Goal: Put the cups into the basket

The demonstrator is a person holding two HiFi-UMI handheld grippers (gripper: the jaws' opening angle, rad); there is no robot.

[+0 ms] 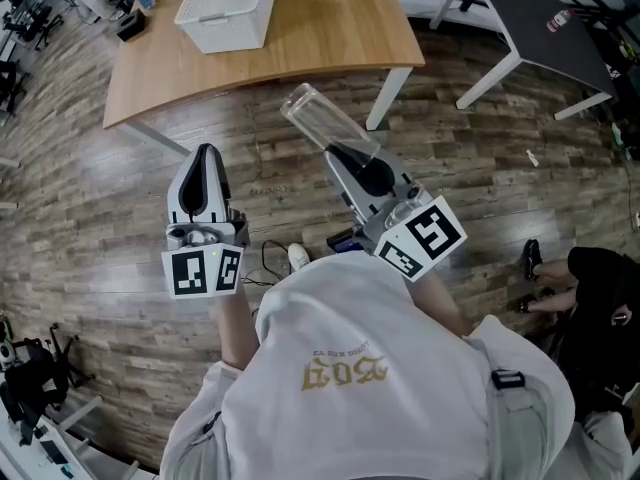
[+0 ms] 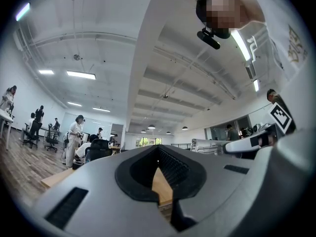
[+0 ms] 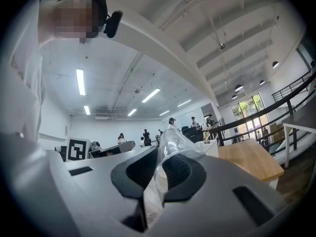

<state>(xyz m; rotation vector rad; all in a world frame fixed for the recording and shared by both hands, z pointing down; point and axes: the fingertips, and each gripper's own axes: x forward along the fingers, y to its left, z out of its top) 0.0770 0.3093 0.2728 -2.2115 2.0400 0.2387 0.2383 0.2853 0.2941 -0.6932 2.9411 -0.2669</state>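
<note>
A clear plastic cup (image 1: pixel 318 116) is clamped in my right gripper (image 1: pixel 347 155), its open mouth pointing up and away toward the table. In the right gripper view the cup (image 3: pixel 173 149) stands between the black pads (image 3: pixel 185 174), and the right gripper (image 3: pixel 157 177) is shut on it. My left gripper (image 1: pixel 205 154) hovers over the wooden floor to the left, jaws together with nothing in them. In its own view the left gripper (image 2: pixel 159 174) shows only a sliver of wood between the pads. The white perforated basket (image 1: pixel 228 6) sits on the wooden table (image 1: pixel 330 28) ahead, also seen in the right gripper view as the basket (image 3: pixel 210 146).
White table legs (image 1: pixel 388 93) stand just beyond the cup. A dark desk (image 1: pixel 545 18) is at the upper right. Someone in dark clothes (image 1: pixel 595 288) crouches on the floor at the right. A cable and a small white object (image 1: pixel 298 256) lie near my feet.
</note>
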